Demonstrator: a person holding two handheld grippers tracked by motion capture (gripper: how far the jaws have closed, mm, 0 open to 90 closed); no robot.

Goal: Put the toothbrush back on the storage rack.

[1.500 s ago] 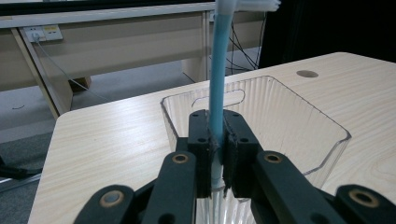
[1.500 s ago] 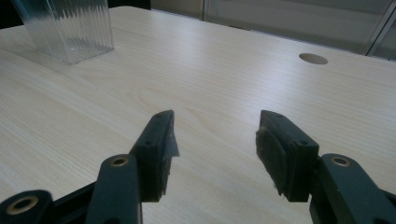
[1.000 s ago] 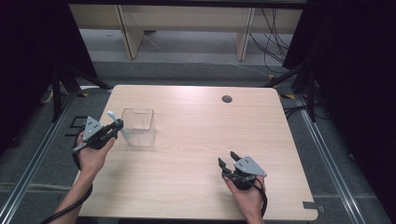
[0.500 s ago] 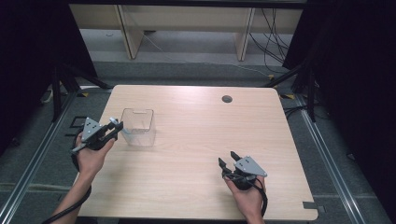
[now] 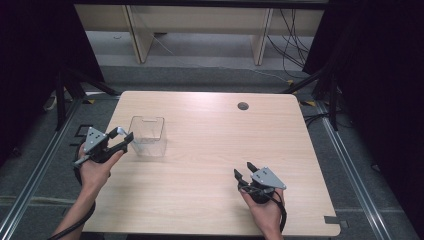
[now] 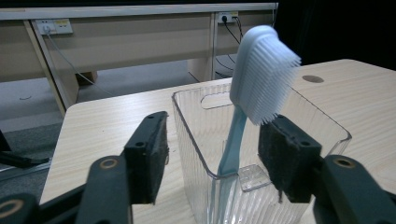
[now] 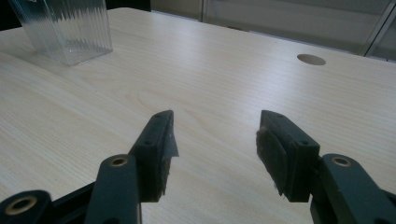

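The left gripper is held wide apart, its jaws having just been opening, and nothing is pressed by the pads. Between the jaws a light blue toothbrush is seen, standing tilted in a clear plastic cup with its bristle head up. The cup is placed just in front of the jaws. Well apart, the right gripper is held open over the wooden table.

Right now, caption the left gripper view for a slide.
Left gripper, jaws just opened, leaves the toothbrush standing in the clear cup.
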